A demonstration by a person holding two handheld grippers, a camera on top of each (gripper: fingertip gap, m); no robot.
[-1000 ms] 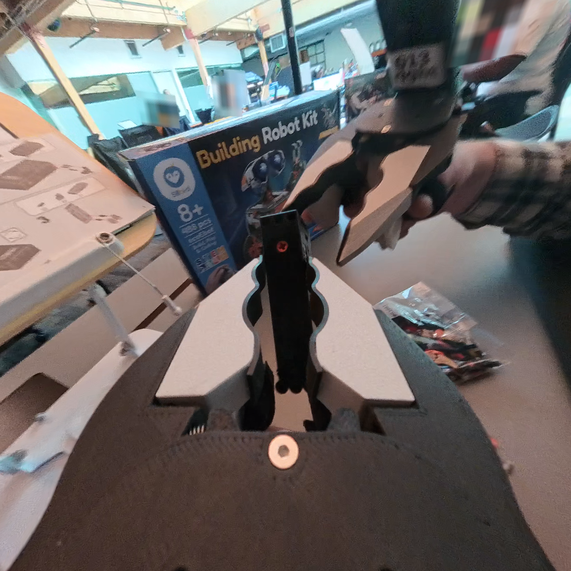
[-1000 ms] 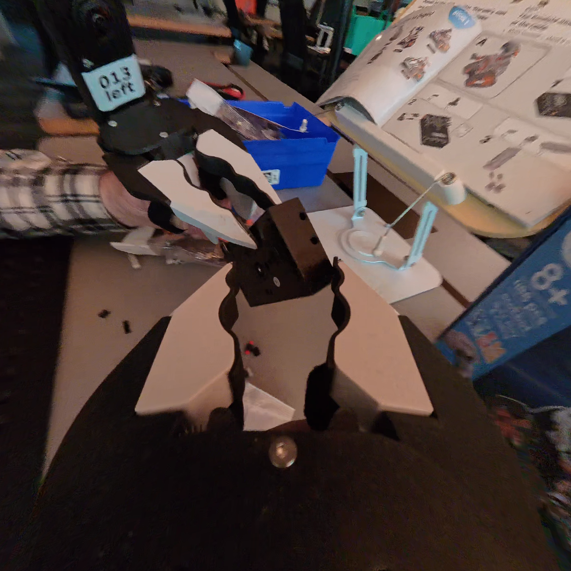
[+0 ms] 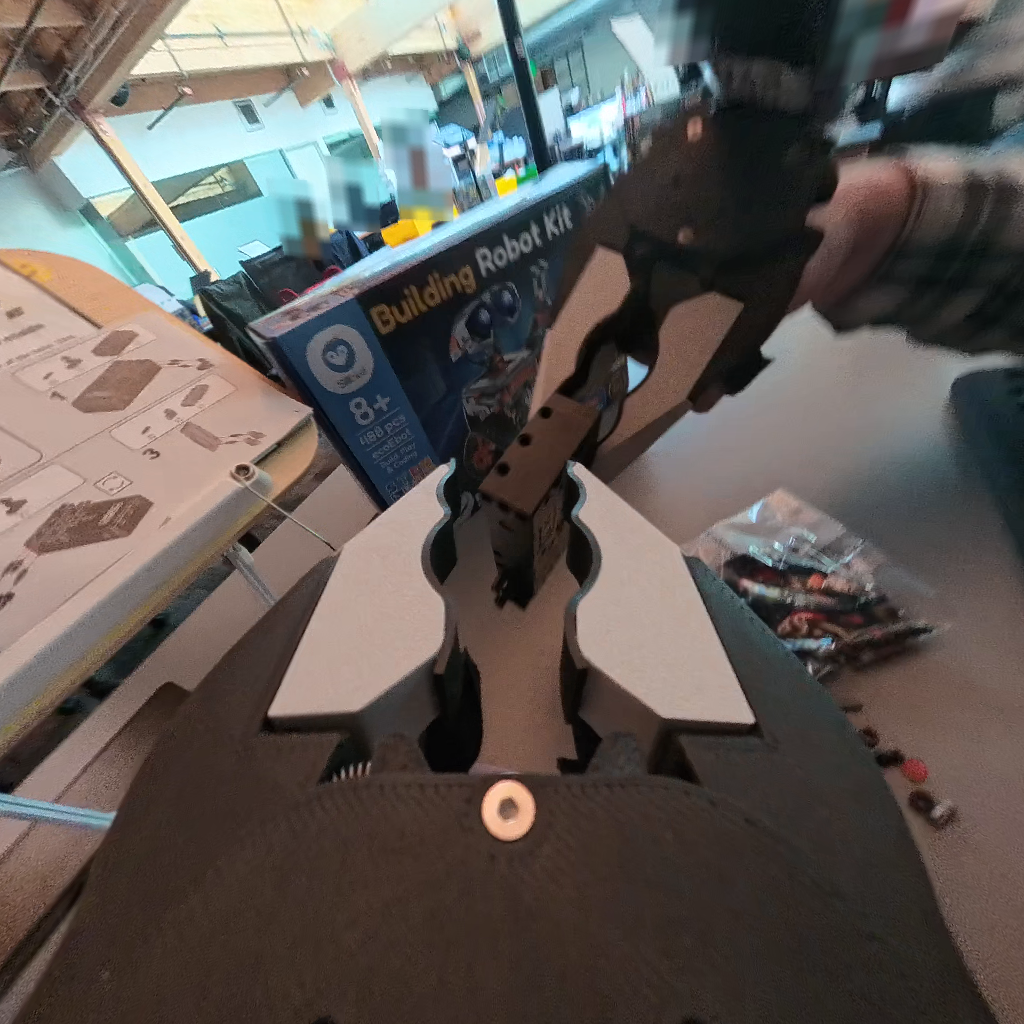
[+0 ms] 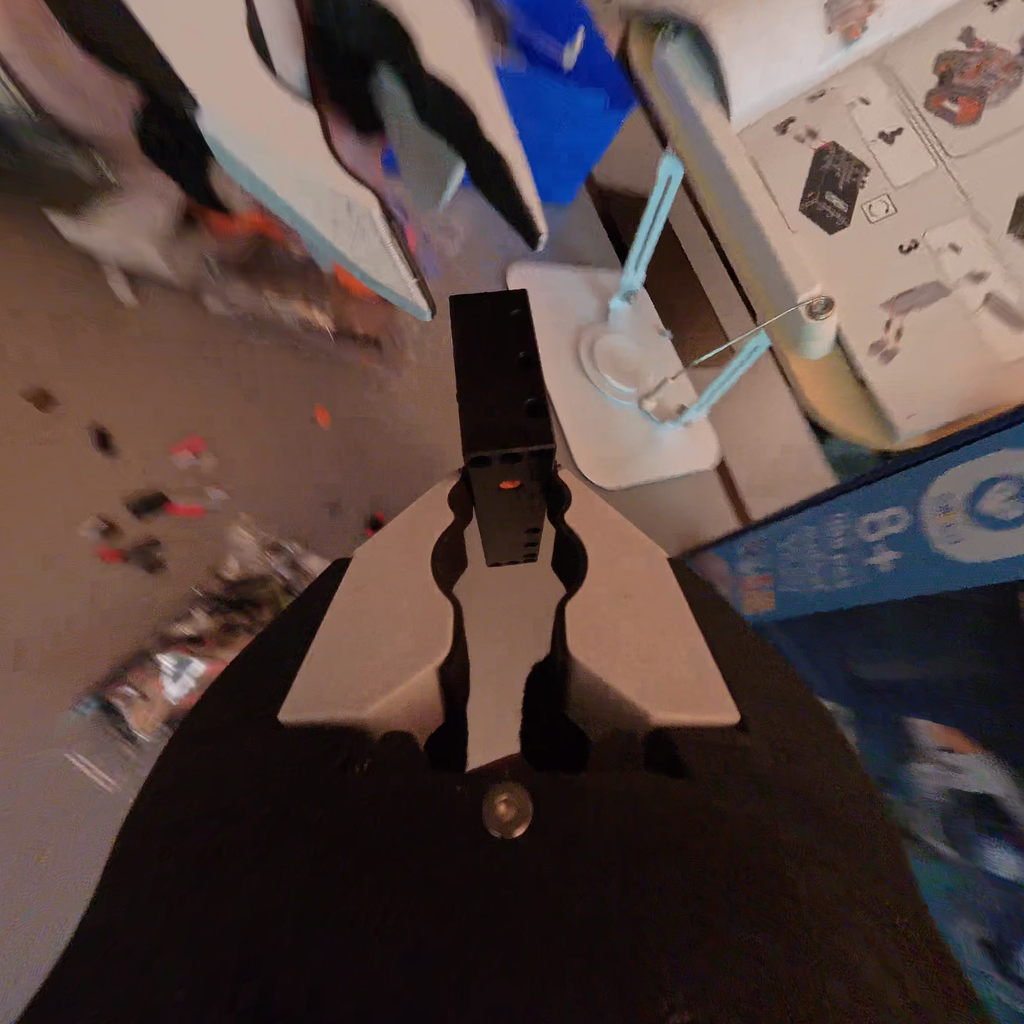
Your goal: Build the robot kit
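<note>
A black rectangular block with holes (image 4: pixel 498 377) is clamped between the fingers of my right gripper (image 4: pixel 507 487), which is shut on its near end and holds it above the table. My left gripper (image 3: pixel 510 482) is open; the block's other end (image 3: pixel 532 443) sits between its fingertips with a gap on the left side. In the right wrist view the left gripper (image 4: pixel 482 277) shows blurred at the top, jaws apart, just past the block's far end. In the left wrist view the right gripper (image 3: pixel 587 432) comes in from the upper right, held by a hand (image 3: pixel 864 233).
A blue kit box (image 3: pixel 443 354) stands behind the grippers. An open instruction booklet (image 3: pixel 111 432) rests on a white stand (image 4: pixel 609 388). A clear bag of parts (image 3: pixel 803 587) and small loose pieces (image 3: pixel 909 776) lie on the grey table. A blue bin (image 4: pixel 554 111) sits farther back. There is about 6 centimeters between the tips of the two grippers.
My left gripper has opened and let go of the black block. My right gripper has shut on it and now holds it. The block has turned.
</note>
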